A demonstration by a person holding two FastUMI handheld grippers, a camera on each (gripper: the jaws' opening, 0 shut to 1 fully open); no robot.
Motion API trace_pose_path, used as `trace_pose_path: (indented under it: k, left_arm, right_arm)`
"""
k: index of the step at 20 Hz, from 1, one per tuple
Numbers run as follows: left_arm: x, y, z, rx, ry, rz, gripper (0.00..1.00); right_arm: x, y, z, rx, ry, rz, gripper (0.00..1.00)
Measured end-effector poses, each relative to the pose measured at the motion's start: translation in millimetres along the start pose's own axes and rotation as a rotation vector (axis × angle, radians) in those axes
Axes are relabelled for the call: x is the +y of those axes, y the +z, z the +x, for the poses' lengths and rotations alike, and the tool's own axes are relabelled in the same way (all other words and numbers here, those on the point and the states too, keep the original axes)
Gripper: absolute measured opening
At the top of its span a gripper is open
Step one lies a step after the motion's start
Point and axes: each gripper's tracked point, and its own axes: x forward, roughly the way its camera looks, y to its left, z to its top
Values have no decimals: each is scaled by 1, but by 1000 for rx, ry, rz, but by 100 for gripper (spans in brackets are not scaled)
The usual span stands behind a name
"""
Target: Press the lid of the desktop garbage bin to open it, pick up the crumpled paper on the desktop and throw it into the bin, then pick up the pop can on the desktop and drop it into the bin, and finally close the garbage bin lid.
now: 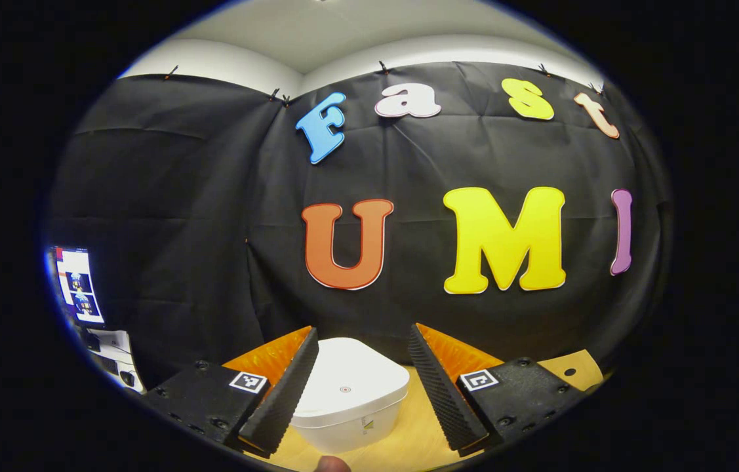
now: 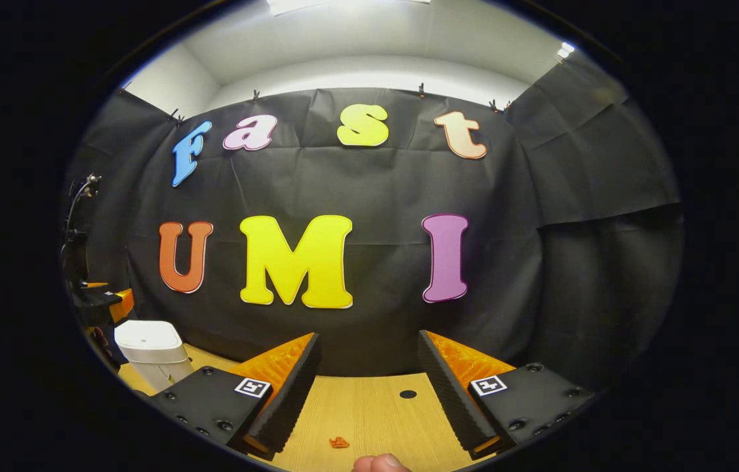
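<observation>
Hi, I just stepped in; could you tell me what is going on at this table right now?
A person holds a gripper in each hand over a wooden table. The left gripper is open and hangs in front of a white bin, whose lid is shut. The right gripper is open too, off to the side over bare wood, with the bin at the left edge of its view. A small orange scrap lies on the table.

My booth, draped in black

Black cloth wall [image 2: 369,190] hangs before me; white ceiling [image 2: 369,39] above, wooden desktop [image 2: 369,413] below.
</observation>
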Motion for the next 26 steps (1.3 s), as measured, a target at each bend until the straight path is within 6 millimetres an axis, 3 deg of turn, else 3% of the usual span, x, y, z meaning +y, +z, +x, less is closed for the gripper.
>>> trace_pose_path:
  k: [6, 8, 9, 19, 23, 26]
  left_arm:
    - [11, -27, 18, 80, 69, 5, 84]
    - [18, -34, 25, 96, 96, 13, 76]
    - [21, -38, 28, 104, 110, 17, 67]
    - [26, -98, 63, 276, 149, 12, 40]
    - [29, -116, 67, 322, 174, -9, 19]
    - [32, -121, 66, 323, 191, -23, 12]
  right_arm:
    - [-1, -3, -1, 8, 0, -30, 94]
    - [-1, -1, 0, -1, 2, -47, 94]
    - [-2, 0, -1, -7, 3, -55, 94]
    - [-8, -5, 7, 3, -8, -90, 94]
    - [-9, -7, 10, 12, -11, -96, 94]
    - [-10, -11, 12, 18, -14, -95, 94]
